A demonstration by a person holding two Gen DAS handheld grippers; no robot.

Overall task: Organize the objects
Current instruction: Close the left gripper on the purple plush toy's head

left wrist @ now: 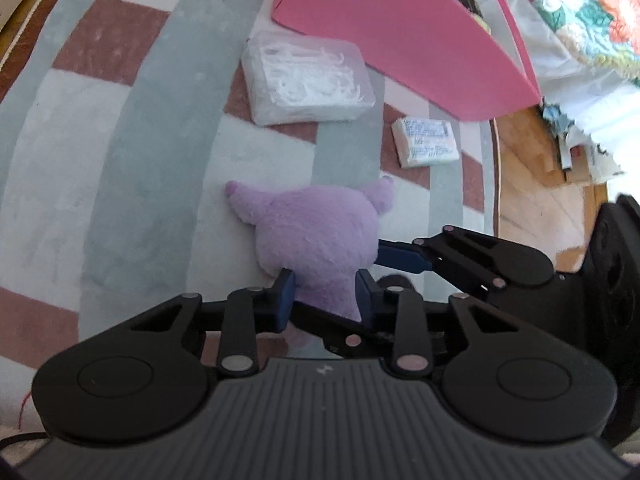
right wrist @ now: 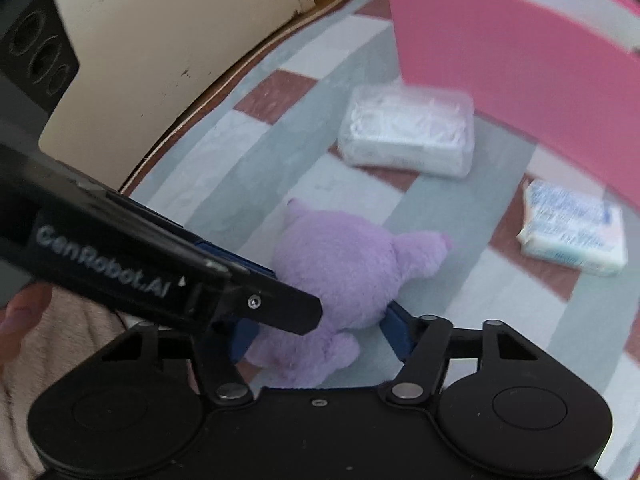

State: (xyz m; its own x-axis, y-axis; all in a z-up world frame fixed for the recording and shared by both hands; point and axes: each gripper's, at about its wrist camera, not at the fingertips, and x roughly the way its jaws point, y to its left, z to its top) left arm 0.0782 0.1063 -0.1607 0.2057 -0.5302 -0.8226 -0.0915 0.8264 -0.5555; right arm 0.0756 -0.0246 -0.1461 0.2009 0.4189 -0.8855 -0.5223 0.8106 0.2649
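Observation:
A purple plush toy (left wrist: 316, 232) lies on the checked rug (left wrist: 140, 160). My left gripper (left wrist: 326, 294) is shut on the toy's narrow lower part, both blue pads pressing into the fur. From the right, a blue finger (left wrist: 400, 258) of the other gripper lies against the toy's side. In the right wrist view the plush toy (right wrist: 340, 264) sits between the fingers of my right gripper (right wrist: 318, 332). The right pad touches its flank. The left pad, partly hidden under the left gripper's black housing (right wrist: 160, 268), meets its lower body.
Beyond the toy lie a clear plastic box of white items (left wrist: 308, 80) (right wrist: 408, 132) and a small wrapped packet (left wrist: 426, 142) (right wrist: 576, 228). A pink bin (left wrist: 400, 32) (right wrist: 520, 80) stands behind them. Wooden floor (left wrist: 536, 184) borders the rug; a cream panel (right wrist: 160, 60) stands at left.

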